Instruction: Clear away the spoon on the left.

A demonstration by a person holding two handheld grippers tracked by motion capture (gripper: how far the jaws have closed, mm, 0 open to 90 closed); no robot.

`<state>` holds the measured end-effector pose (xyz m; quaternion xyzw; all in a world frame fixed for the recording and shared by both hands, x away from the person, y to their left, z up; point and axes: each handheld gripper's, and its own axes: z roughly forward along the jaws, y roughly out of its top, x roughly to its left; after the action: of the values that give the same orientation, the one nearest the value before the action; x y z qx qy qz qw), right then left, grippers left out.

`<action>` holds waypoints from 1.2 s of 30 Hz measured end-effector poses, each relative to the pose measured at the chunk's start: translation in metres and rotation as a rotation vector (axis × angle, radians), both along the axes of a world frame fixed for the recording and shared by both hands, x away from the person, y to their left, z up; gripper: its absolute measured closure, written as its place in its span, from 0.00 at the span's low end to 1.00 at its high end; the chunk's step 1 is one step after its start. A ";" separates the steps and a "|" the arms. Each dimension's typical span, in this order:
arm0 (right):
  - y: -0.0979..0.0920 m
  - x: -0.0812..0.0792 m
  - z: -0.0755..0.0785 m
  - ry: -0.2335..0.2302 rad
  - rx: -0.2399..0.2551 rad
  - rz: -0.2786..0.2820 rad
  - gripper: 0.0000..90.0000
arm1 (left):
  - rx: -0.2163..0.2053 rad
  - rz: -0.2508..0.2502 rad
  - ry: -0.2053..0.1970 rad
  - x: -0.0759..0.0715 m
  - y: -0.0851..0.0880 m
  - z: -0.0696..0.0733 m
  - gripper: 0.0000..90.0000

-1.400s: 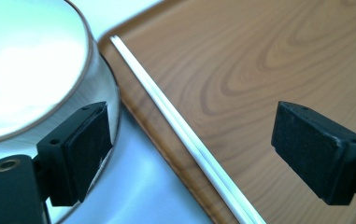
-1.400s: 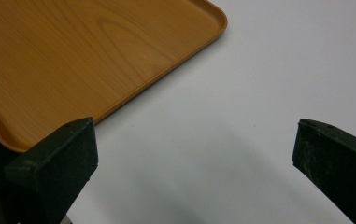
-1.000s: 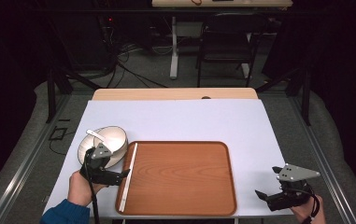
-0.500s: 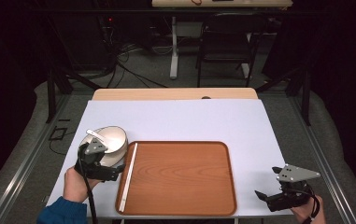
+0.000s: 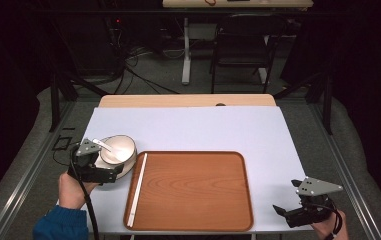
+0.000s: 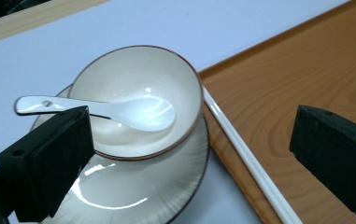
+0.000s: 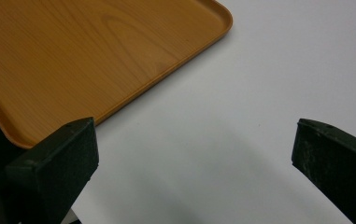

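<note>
White porcelain makes up the spoon point(image 6: 115, 109), which lies in the cream bowl point(image 6: 138, 100) on a plate point(image 6: 133, 186), just left of the wooden tray point(image 5: 193, 190) on the bench point(image 5: 203, 130). The left gripper point(image 6: 189, 154) has just been opening, jaws spread wide, nothing between them. The right gripper point(image 7: 194, 163) hovers released beside the tray's corner.

No readable text, label, brand or number anywhere (bowl and tray are plain).
</note>
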<state>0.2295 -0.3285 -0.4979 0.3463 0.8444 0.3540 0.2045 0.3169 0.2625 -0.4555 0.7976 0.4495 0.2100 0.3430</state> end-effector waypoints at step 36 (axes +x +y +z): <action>0.000 -0.001 0.000 0.003 -0.005 -0.004 0.01 | -0.096 0.194 0.112 0.059 0.035 -0.032 0.01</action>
<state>0.2290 -0.3287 -0.4981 0.3482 0.8448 0.3509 0.2049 0.3759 0.2976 -0.4875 0.7437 0.5523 0.1757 0.3333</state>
